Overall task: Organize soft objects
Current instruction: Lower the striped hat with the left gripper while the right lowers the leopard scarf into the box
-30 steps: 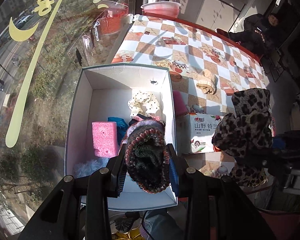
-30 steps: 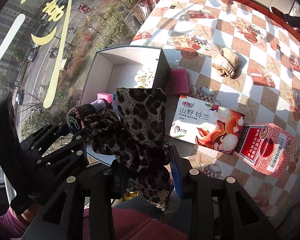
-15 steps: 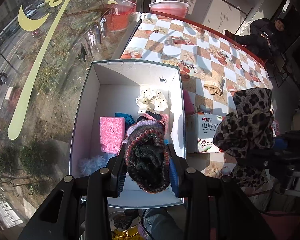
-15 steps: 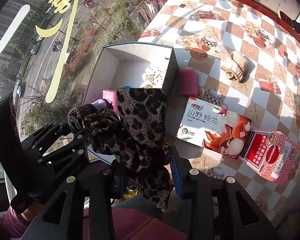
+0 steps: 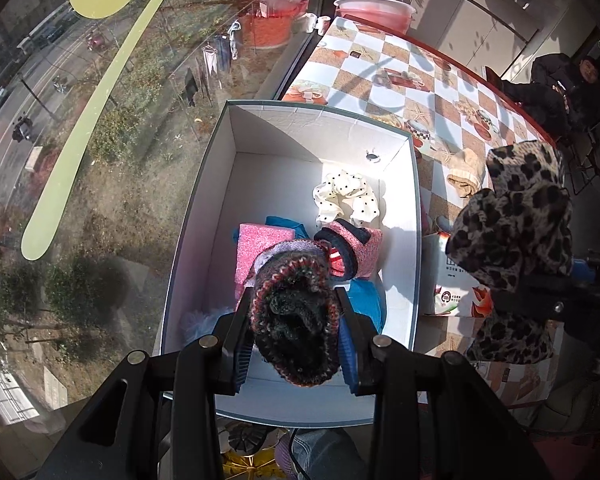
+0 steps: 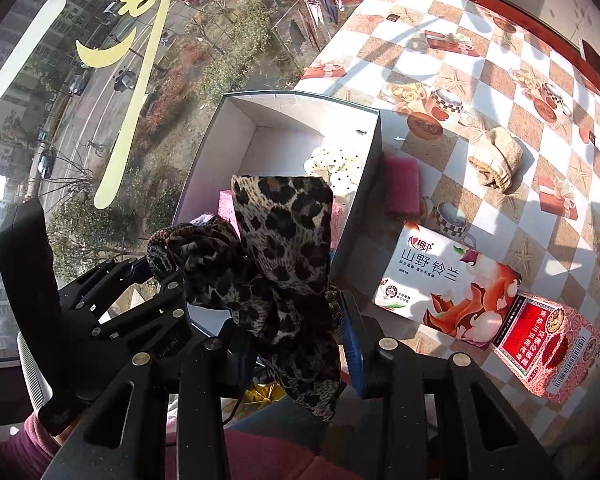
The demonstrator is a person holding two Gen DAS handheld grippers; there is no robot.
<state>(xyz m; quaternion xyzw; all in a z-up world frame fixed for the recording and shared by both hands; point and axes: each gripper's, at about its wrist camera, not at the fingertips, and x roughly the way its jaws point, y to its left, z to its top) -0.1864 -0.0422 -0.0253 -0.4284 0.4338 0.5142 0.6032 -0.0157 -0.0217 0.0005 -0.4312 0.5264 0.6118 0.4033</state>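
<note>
While the checkered table (image 6: 500,92) stretches away, a white box (image 5: 204,216) sits at its window edge — a pink sponge (image 5: 256,248) and dotted cloth (image 5: 344,196) inside. Above it, the left gripper (image 5: 296,336) is clamped on a knitted hat (image 5: 296,320); the right gripper (image 6: 296,344) pinches a leopard scarf (image 6: 284,248).

A dark knit hat (image 5: 296,320) hangs over the open white box (image 5: 204,184); at its 3 o'clock, a leopard scarf (image 6: 284,264).
</note>
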